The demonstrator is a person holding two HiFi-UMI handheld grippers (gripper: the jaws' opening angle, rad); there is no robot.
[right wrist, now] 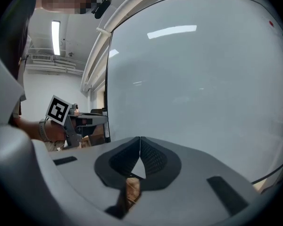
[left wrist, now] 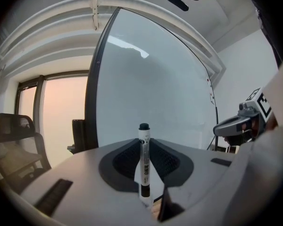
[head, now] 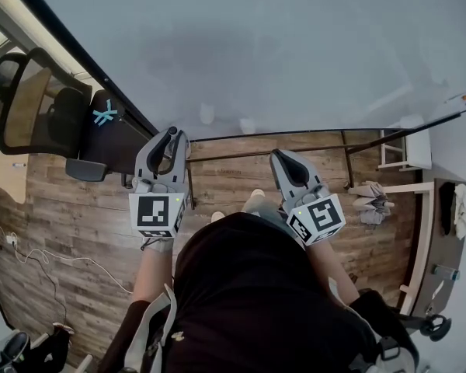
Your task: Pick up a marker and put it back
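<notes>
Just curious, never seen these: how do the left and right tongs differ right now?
The left tongs clamp a marker standing upright; the right tongs hold nothing. The left tongs' jaws stand apart on the marker; the right tongs' jaws meet. Both face the whiteboard.

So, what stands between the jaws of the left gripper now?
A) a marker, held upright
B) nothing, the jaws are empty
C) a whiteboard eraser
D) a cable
A: in the left gripper view, a white marker with a dark top stands upright, pinched between the two pads of the left gripper.
</notes>
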